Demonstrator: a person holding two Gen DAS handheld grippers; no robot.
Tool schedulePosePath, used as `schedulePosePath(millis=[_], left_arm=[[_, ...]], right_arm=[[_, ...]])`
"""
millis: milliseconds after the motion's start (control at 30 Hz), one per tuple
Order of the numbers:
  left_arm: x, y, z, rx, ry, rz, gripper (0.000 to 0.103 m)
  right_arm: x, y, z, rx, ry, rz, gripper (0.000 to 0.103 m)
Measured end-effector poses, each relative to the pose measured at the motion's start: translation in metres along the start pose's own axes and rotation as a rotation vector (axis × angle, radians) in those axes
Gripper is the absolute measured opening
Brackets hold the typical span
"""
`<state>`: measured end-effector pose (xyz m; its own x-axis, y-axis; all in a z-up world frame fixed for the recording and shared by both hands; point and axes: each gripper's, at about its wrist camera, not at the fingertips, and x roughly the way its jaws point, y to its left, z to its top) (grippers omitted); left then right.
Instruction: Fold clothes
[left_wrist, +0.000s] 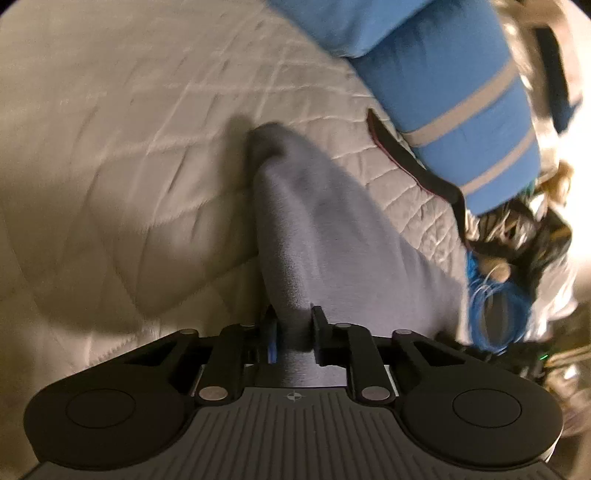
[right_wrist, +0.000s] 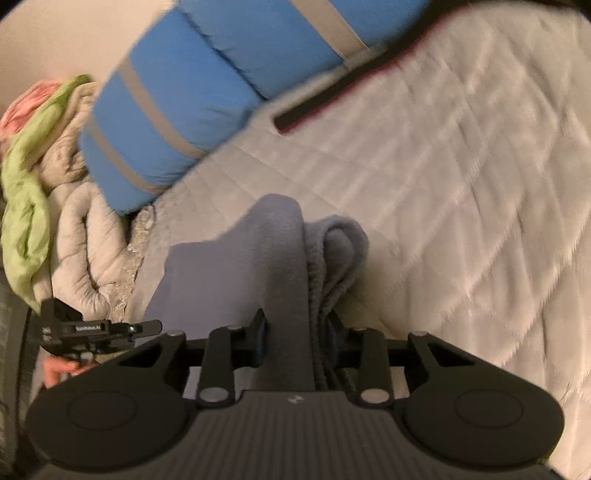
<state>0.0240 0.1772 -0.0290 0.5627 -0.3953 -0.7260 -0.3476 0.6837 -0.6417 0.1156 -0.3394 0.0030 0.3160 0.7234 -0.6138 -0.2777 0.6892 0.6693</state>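
Observation:
A grey fleece garment (left_wrist: 317, 229) hangs bunched between both grippers above a quilted white bed cover (left_wrist: 110, 147). My left gripper (left_wrist: 293, 325) is shut on one gathered edge of it, and the cloth drapes away from the fingers toward the bed. In the right wrist view the same grey garment (right_wrist: 280, 266) shows a ribbed hem folded beside the main fold. My right gripper (right_wrist: 299, 328) is shut on that thick bundle. The other gripper (right_wrist: 88, 328), held by a hand (right_wrist: 55, 369), appears at the left edge of the right wrist view.
Blue pillows with grey stripes (left_wrist: 461, 92) (right_wrist: 177, 110) lie along the bed's edge, with a dark strap (left_wrist: 413, 158) under them. A green and pink cloth (right_wrist: 29, 184) and a pale quilted blanket (right_wrist: 85, 240) are heaped at the left. Blue cords (left_wrist: 495, 306) and clutter sit at the right.

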Motion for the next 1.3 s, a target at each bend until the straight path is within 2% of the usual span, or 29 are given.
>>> schedulePosePath(millis=[167,300,567,867,1100,1133,1167,1200,1233,1267,1300], left_arm=[[-0.021,-0.020,0.004,0.078,-0.068,0.004,0.014],[-0.029,-0.024,0.011,0.076,-0.107,0.001,0.014],[-0.033,-0.031,0.031,0.059,-0.161,0.021,0.013],[-0.035,-0.040,0.058,0.044,-0.217,0.040,0.013],[-0.037,-0.056,0.084,0.090,-0.277,0.054,0.014],[-0.036,-0.058,0.089,0.098,-0.289,0.062,0.015],[-0.034,-0.061,0.094,0.108,-0.305,0.078,0.018],[-0.031,-0.063,0.097,0.120,-0.329,0.107,0.022],[-0.028,-0.064,0.099,0.129,-0.353,0.153,0.036],[-0.025,-0.064,0.100,0.135,-0.373,0.211,0.056],[-0.021,-0.063,0.101,0.135,-0.380,0.259,0.065]], right_arm=[[-0.010,0.013,0.006,-0.053,-0.071,0.031,0.032],[-0.012,0.021,0.010,-0.091,-0.100,0.033,0.032],[0.000,0.030,0.025,-0.080,-0.115,-0.004,0.032],[0.017,0.037,0.058,-0.066,-0.153,-0.010,0.032],[0.020,0.039,0.090,-0.033,-0.214,0.016,0.032],[0.023,0.037,0.095,-0.022,-0.229,0.007,0.039],[0.027,0.035,0.098,-0.012,-0.243,-0.019,0.057],[0.031,0.033,0.101,-0.004,-0.254,-0.048,0.068],[0.037,0.029,0.102,0.000,-0.259,-0.084,0.079],[0.042,0.025,0.103,0.004,-0.260,-0.118,0.081],[0.046,0.022,0.103,0.005,-0.252,-0.150,0.082]])
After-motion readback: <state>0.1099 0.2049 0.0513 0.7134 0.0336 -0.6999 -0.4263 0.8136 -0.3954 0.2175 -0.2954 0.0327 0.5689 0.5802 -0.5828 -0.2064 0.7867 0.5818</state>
